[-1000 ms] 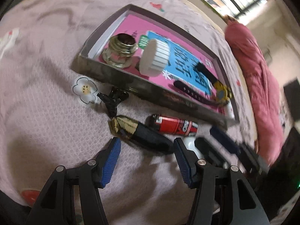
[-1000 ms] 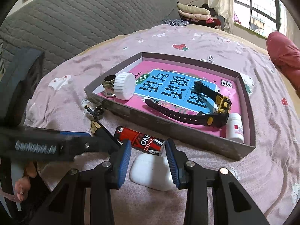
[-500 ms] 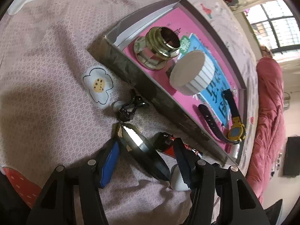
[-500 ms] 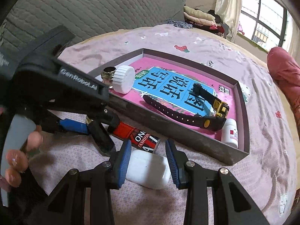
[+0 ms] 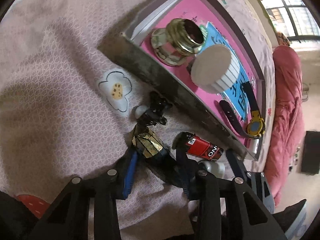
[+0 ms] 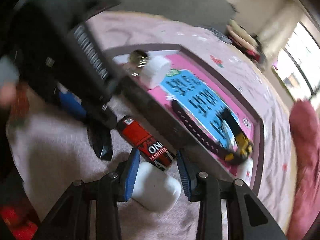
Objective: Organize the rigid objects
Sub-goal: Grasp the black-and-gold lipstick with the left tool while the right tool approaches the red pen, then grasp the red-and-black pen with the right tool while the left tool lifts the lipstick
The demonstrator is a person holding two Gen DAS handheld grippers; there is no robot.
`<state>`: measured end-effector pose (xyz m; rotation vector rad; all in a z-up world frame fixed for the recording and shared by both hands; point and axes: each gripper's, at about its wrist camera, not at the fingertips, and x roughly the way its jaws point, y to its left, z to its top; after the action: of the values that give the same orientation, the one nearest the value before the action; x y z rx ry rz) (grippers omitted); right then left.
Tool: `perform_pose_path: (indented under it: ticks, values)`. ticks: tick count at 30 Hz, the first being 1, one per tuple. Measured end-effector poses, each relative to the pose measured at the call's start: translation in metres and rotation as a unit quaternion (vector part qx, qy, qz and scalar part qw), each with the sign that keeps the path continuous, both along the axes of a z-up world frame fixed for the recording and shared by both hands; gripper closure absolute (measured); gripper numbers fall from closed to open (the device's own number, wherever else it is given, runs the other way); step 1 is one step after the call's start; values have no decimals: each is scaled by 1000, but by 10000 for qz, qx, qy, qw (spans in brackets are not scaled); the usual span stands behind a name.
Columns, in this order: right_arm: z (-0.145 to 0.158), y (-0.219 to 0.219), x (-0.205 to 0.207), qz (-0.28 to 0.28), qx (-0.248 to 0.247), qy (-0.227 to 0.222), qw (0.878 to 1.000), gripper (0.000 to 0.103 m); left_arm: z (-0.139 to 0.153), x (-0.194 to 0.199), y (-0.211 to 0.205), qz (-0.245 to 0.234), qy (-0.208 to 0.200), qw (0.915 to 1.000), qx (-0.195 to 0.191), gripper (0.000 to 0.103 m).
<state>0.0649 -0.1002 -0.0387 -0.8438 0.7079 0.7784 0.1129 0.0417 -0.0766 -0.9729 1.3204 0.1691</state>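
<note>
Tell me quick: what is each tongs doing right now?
Left tongs: open, straddling the black-and-gold object, not clamped.
Right tongs: open, straddling the white case, not clamped.

Daylight enters from the window (image 5: pixel 290 18) at the upper right of both views, blown out to near white in the right wrist view (image 6: pixel 298 60), and it leaves the pink bedspread (image 5: pixel 60 70) evenly lit with soft grey shadows beside the tray wall (image 5: pixel 160 80) and beneath the left gripper (image 5: pixel 158 170). The left wrist view is fairly sharp at centre, with small glints on the brass fitting (image 5: pixel 180 38), while the right wrist view is smeared by motion blur, worst across the dark mass at upper left. Both fisheye pictures bend straight edges and fall to black at the corners.
</note>
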Motion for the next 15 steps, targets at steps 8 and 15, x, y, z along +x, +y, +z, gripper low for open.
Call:
perform_pose_path:
  ticks: [8, 15]
  values:
    - [-20, 30, 3, 1186, -1100, -96, 9868, 62, -9, -2, 10, -56, 19, 9999, -143, 64]
    - [-20, 26, 24, 1241, -899, 408, 9873, 63, -9, -9, 14, 70, 99, 9997, -197, 65]
